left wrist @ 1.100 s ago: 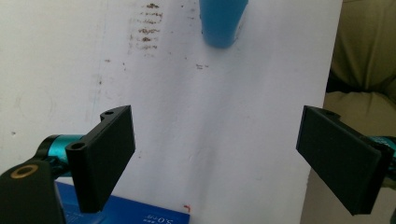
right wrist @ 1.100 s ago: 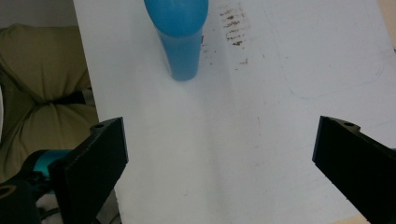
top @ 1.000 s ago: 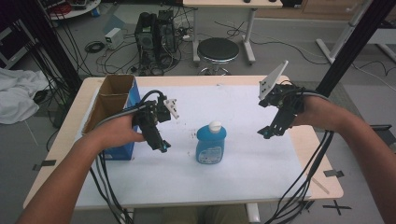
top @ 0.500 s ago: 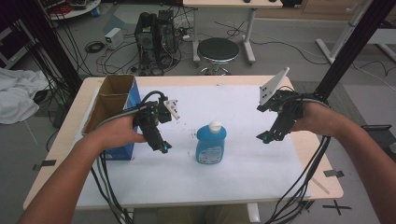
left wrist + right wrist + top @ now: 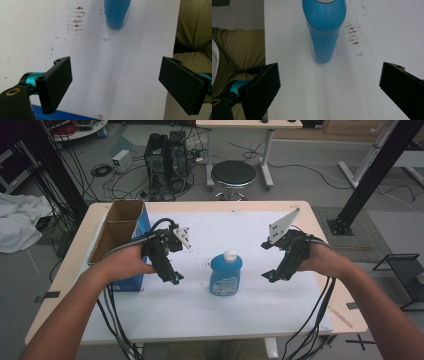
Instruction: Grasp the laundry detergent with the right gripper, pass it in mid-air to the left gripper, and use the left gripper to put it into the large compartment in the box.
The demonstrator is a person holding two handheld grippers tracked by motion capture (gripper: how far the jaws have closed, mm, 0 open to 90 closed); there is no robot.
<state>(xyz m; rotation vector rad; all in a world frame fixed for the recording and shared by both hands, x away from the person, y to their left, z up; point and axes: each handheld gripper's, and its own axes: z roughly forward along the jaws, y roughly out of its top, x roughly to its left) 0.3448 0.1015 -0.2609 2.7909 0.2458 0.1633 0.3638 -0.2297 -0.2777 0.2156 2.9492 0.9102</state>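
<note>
Both hand-held grippers wide, empty — right one (image 5: 270, 276) lower, nearer blue bottle (image 5: 226, 274); left (image 5: 172, 279) unmoved.

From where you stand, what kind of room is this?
Probably a lab or workshop. Computer towers sit on the floor amid loose cables, a black metal frame stands beside the table, and each hand holds a wired gripper near a blue bottle.

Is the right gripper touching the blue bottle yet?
Apart. In the right gripper view the blue bottle stands ahead of the open jaws, with bare white table between; the high view shows the right gripper beside it.
</note>
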